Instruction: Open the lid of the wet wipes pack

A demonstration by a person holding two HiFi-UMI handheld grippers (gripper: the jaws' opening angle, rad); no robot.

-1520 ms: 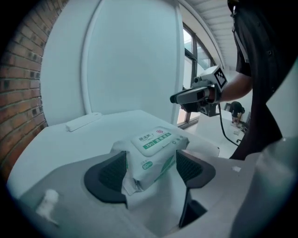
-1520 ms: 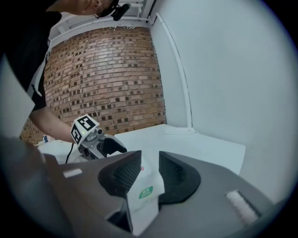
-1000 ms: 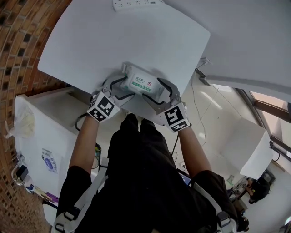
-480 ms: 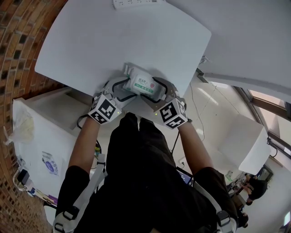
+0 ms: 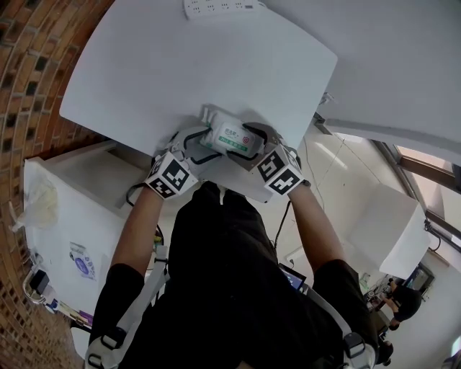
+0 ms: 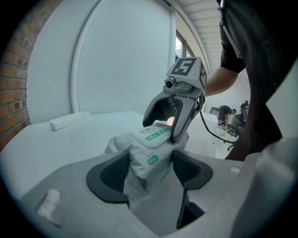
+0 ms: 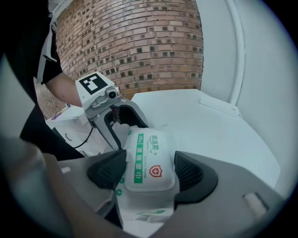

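White counter point(image 5: 180, 65), pack point(image 5: 229, 137) at its near edge, centre frame. Left tool point(image 6: 150, 168) has just been closing and squeezes one end. Right tool point(image 7: 150, 171) clamps the lid point(image 7: 149, 151).

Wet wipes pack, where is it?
Head view, centre: the white-and-green plastic wet wipes pack is at the near edge of the white table, well short of the white power strip.
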